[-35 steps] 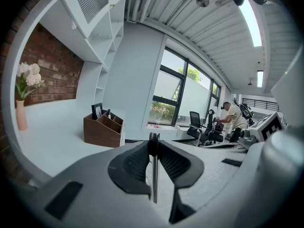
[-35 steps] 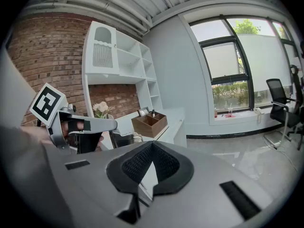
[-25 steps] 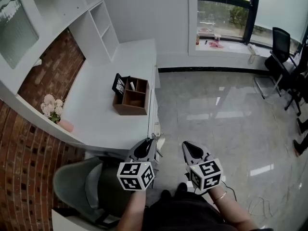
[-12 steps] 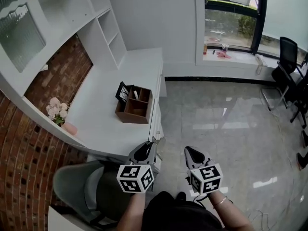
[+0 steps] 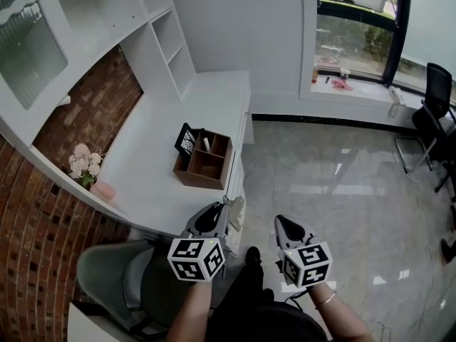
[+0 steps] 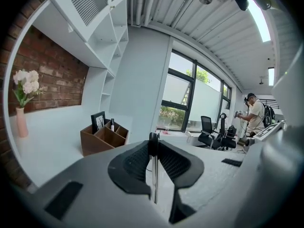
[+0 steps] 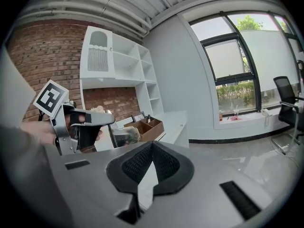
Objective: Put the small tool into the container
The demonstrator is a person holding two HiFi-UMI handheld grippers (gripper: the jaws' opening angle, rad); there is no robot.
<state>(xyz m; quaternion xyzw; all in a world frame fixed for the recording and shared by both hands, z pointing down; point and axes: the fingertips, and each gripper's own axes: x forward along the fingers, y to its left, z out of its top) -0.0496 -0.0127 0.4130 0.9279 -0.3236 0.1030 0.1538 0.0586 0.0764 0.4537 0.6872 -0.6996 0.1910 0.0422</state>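
Observation:
A brown wooden organizer (image 5: 205,159) with several compartments stands on the white desk (image 5: 153,155); it also shows in the left gripper view (image 6: 103,137) and the right gripper view (image 7: 149,127). My left gripper (image 5: 214,216) hovers off the desk's near corner, short of the organizer. Its jaws are shut on a thin metal small tool (image 6: 153,175) that stands upright between the pads (image 6: 153,141). My right gripper (image 5: 286,226) is held over the floor to the right, shut (image 7: 152,146) with nothing in it. From the right gripper view the left gripper (image 7: 78,127) shows at the left.
A pink vase of flowers (image 5: 85,168) stands on the desk's left end against a brick wall. White shelves (image 5: 153,30) rise at the back. A grey chair (image 5: 117,280) is below my left arm. Office chairs (image 5: 436,109) stand far right by the window.
The view has shifted: desk and organizer now sit slightly lower and further right in the head view. Both grippers keep about the same place and stay shut.

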